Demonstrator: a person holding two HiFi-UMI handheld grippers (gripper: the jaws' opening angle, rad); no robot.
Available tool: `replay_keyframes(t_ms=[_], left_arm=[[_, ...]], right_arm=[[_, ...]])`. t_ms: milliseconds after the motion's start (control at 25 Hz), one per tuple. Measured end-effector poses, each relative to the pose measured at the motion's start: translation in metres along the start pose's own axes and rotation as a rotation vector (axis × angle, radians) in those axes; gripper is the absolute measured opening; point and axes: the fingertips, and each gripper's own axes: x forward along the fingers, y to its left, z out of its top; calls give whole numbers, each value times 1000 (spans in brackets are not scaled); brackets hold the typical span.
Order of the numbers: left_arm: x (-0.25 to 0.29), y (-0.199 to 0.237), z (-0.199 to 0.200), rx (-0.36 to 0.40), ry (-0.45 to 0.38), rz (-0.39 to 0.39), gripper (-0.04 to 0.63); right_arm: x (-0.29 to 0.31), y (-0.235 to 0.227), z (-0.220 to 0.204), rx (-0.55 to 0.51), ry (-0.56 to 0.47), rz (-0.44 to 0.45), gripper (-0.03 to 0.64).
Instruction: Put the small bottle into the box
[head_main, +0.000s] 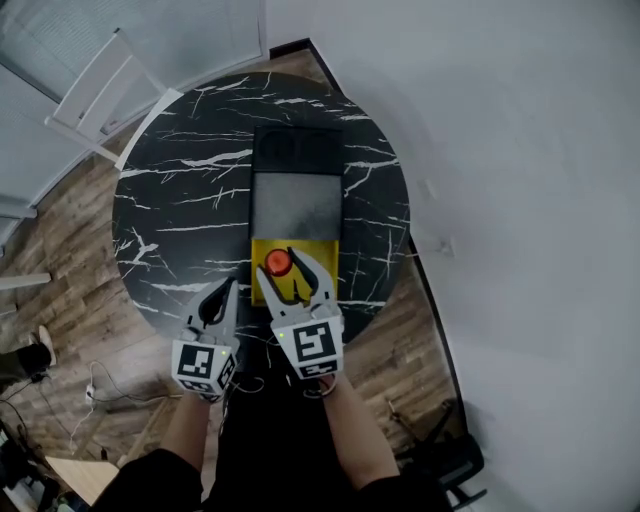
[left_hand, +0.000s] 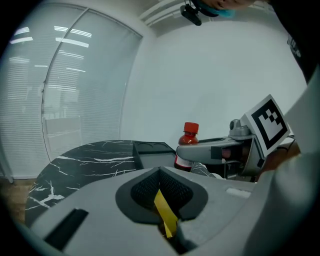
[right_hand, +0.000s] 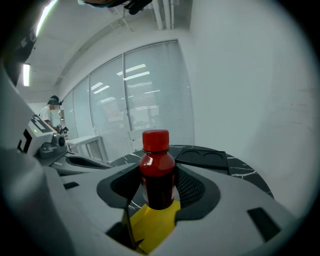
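Reaching in from the near edge of the round marble tabletop (head_main: 180, 190), the left forearm (head_main: 188, 425) and right forearm (head_main: 352, 430) run side by side, both grippers tipped slightly down toward the far side. The right gripper (head_main: 288, 268) has its jaws wide apart, with the small bottle (head_main: 278, 263) upright between them near the tips. One pad is close against it and a sliver of marble shows on the other side, so no clamp is seen. The red-capped bottle stands on a yellow panel (head_main: 325, 246) at the near end of the box (head_main: 295, 205), not on its grey floor. The left gripper (head_main: 220, 297) has its jaws closed together, holding nothing, just beside the right one over bare marble. The yellow panel lies near the tabletop's near edge. Bare marble spreads on both sides of the box; the wall (head_main: 520, 200) is well off right, and a white chair (head_main: 95, 95) sits past the far left edge.
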Motion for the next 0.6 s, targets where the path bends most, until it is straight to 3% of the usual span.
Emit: replay_keyframes(t_ms=[600], left_arm=[[23,29,-46,-47,97,7,-2]], right_arm=[[37,-4,-60,18,124,4,209]])
